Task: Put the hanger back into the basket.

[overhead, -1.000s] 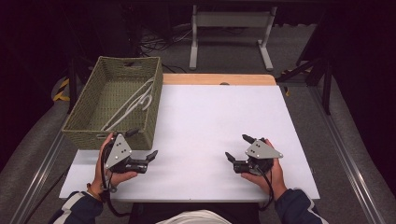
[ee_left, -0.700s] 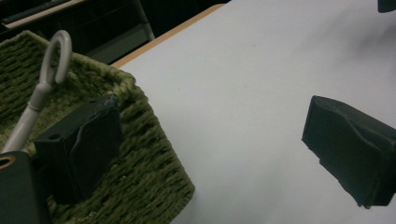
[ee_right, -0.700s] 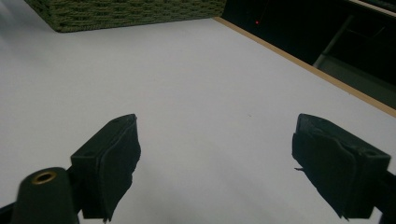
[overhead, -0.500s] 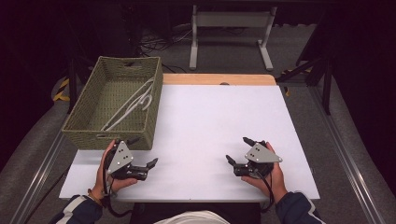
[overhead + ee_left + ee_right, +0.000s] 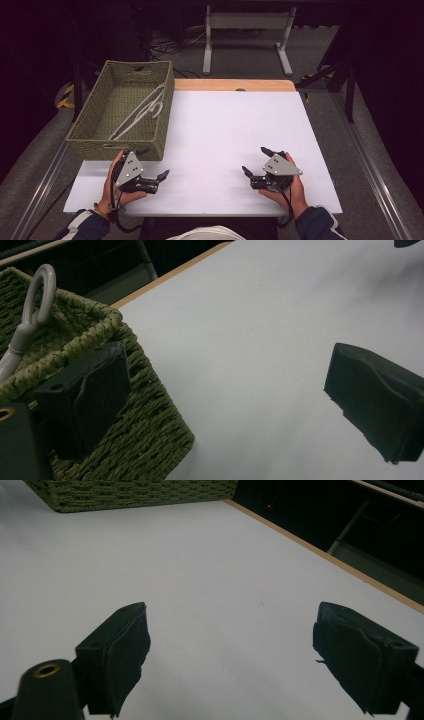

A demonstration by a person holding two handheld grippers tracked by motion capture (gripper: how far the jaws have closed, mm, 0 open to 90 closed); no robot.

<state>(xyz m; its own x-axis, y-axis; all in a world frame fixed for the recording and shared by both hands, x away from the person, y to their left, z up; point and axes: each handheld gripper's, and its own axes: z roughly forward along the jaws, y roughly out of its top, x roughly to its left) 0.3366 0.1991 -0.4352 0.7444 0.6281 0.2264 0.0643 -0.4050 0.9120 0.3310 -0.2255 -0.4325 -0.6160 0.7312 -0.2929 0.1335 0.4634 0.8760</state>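
Observation:
A green woven basket (image 5: 95, 140) stands on the left of the white table (image 5: 230, 125), with white plastic hangers (image 5: 142, 110) lying inside it. My left gripper (image 5: 153, 162) hovers at the basket's near right corner, open and holding nothing. In the left gripper view the left gripper (image 5: 235, 390) has one jaw in front of the basket (image 5: 150, 440), and a hanger's hook (image 5: 36, 300) pokes over the rim. My right gripper (image 5: 254, 160) sits near the table's front right, open and empty. In the right gripper view the right gripper (image 5: 235, 650) has bare table between its jaws.
A wooden strip (image 5: 235, 85) edges the table's far side. Beyond it stands a grey metal frame (image 5: 247, 22) on the dark floor, with cables near it. The basket's side (image 5: 135, 492) shows at the top of the right gripper view.
Both hands have drawn back slightly toward the table's near edge, the left one more than the right. Both grippers stay open.

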